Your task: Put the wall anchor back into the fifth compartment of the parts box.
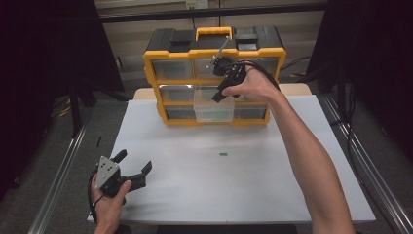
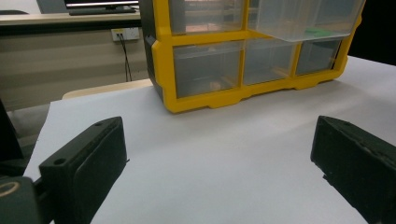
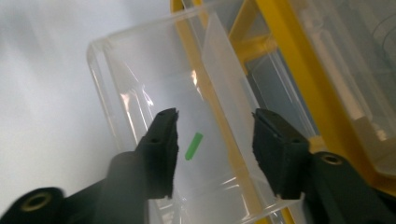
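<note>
A yellow and black drawer cabinet [image 1: 155,73] stands at the back of the white table. One clear drawer [image 1: 214,109] in its middle row is pulled out. My right gripper [image 1: 220,93] hangs over that drawer, pointing down into it, jaws open with nothing between the pads. In the right gripper view, a small green piece [image 3: 194,145] lies on the floor of the drawer [image 3: 100,88], below the gap of the right gripper [image 3: 215,116]. A second green piece [image 1: 223,154] lies on the table. My left gripper [image 1: 135,161] rests open at the table's near left.
The left gripper view looks across the bare tabletop between the jaws of the left gripper [image 2: 217,140] to the cabinet [image 2: 161,70] and its pulled-out drawer [image 2: 299,21]. Metal rails run along both sides of the table [image 1: 292,195]. The cabinet's other drawers are closed.
</note>
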Demonstrator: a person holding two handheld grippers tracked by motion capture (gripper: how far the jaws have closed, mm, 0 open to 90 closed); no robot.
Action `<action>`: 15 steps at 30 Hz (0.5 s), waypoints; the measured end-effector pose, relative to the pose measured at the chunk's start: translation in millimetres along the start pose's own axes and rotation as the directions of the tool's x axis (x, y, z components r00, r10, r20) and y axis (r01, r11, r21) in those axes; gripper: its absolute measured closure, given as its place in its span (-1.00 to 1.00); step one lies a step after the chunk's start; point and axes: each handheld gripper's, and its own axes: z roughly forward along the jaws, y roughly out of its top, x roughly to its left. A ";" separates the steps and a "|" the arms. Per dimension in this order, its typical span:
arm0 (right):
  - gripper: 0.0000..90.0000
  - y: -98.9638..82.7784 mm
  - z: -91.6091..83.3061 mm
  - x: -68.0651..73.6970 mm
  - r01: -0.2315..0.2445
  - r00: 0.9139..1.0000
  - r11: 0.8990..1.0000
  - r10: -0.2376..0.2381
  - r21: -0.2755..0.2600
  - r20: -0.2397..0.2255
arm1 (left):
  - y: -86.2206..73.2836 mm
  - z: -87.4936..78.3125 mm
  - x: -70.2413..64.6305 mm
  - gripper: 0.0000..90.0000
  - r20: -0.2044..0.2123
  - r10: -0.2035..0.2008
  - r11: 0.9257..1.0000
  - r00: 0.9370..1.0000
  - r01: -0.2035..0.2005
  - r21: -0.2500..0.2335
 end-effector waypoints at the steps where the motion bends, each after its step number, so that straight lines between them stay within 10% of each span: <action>1: -0.10 0.0 -1.3 -0.2 0.002 1.000 1.000 -0.002 -0.013 0.003 | 0.0 -0.1 0.0 -0.92 0.000 0.000 1.000 1.000 0.000 0.000; 15: -0.78 -6.6 -22.0 12.4 0.022 1.000 0.995 -0.021 -0.094 0.009 | -0.1 -0.1 0.0 -0.92 -0.001 0.001 1.000 1.000 -0.001 0.000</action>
